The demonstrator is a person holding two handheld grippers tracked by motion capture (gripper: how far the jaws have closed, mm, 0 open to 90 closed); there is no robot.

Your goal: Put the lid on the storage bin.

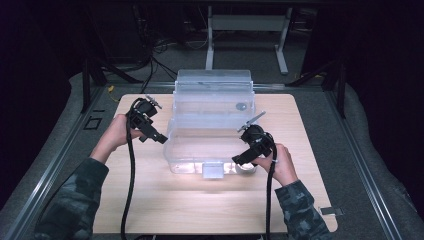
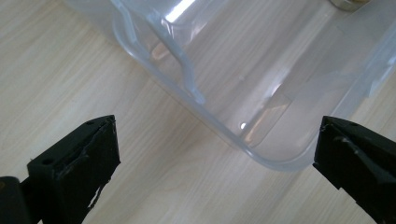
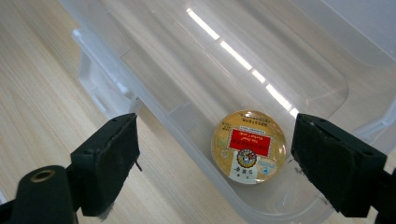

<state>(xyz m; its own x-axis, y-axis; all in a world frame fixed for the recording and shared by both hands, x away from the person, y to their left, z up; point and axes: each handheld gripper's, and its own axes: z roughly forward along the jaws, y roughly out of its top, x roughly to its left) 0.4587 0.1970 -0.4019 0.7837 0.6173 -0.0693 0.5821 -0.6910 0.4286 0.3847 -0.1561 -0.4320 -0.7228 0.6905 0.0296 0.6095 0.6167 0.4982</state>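
The clear plastic storage box [image 1: 212, 135] stands at the centre of the wooden counter [image 1: 150, 200] in the high view, lid hinged back. A round gold-lidded tin [image 3: 248, 146] with a red label lies inside, in the box's lower right corner. The right tool [image 1: 241, 161] hovers over that corner, jaws spread, nothing between them. The left tool [image 1: 159, 138] sits just beside the box's left wall, jaws spread, empty.

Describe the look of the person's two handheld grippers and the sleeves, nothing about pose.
Both the left gripper and the right gripper are black, each with two blocky black jaws and scuffed pads. A grey three-cornered plate sits atop each, and a thick black cable trails from each toward the person. The sleeves are a dark camouflage pattern.
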